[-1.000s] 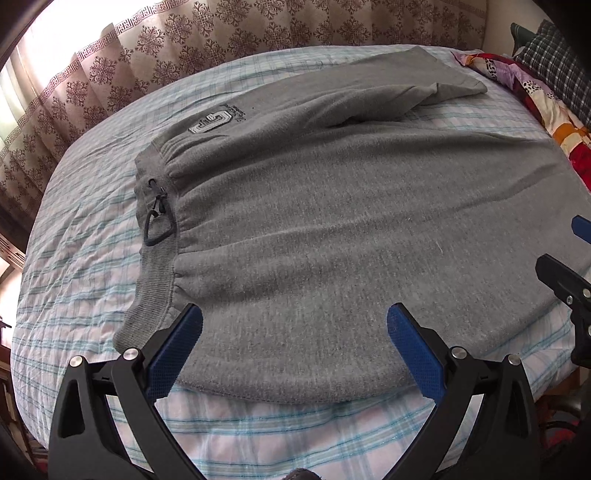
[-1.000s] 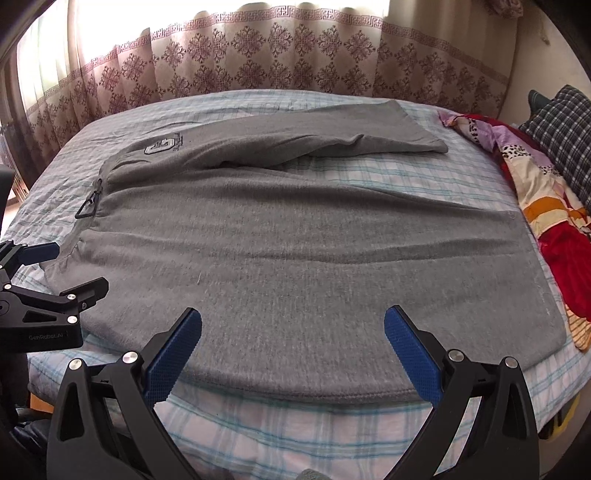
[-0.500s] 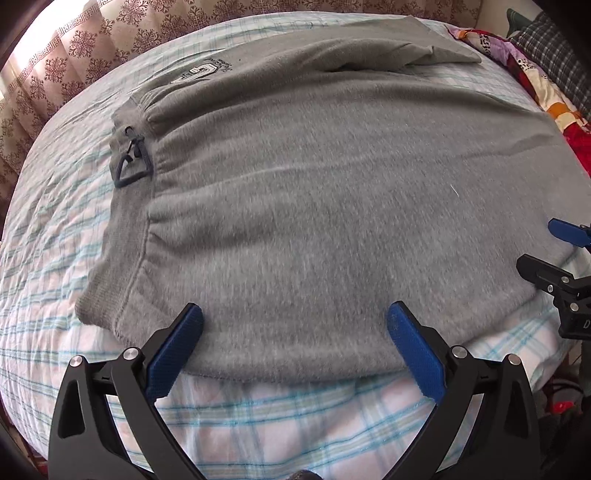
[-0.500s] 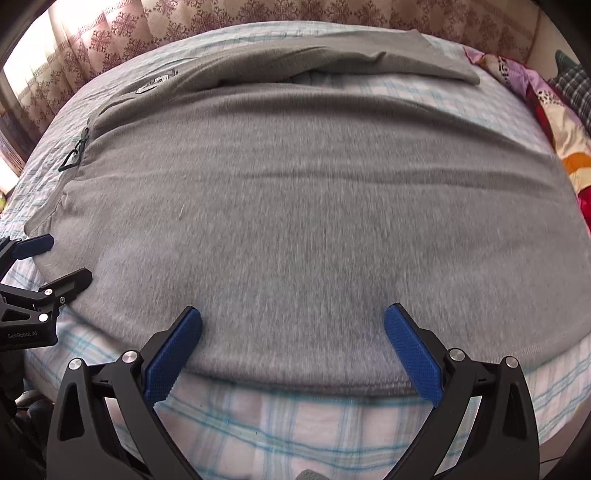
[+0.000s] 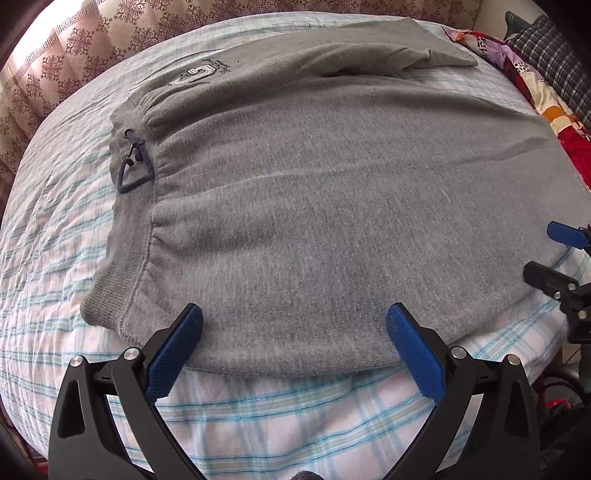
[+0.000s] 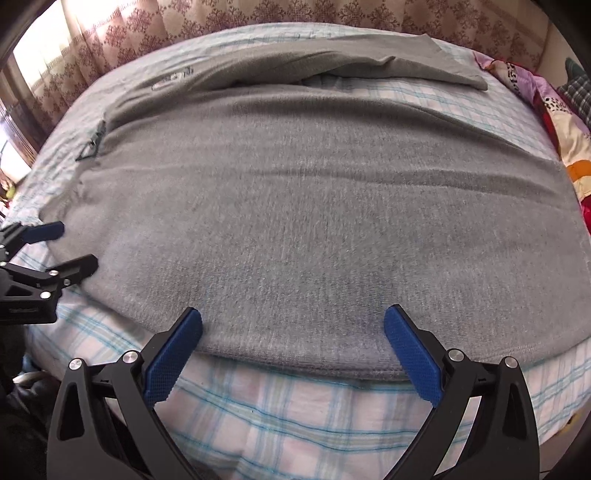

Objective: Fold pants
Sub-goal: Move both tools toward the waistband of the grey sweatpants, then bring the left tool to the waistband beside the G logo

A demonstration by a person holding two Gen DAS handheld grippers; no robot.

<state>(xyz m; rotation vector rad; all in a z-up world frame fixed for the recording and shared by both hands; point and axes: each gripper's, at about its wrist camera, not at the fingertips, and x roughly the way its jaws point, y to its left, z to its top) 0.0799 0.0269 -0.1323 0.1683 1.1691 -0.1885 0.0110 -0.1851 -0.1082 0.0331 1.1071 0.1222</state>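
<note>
Pants (image 5: 332,206) of grey fleece lie spread flat across a bed (image 5: 258,417) with a pale plaid sheet, waistband and dark drawstring (image 5: 133,166) at the left of the frame, one leg angled toward the upper right. The left gripper (image 5: 293,332) and right gripper (image 6: 293,334) each hang at the garment's near hem, jaws wide open, gripping nothing. A patterned curtain (image 6: 258,18) runs along the top edge.

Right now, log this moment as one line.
pants: spread flat on bed | left gripper: open, at near edge by waistband | right gripper: open, at near edge | fold: not begun
</note>
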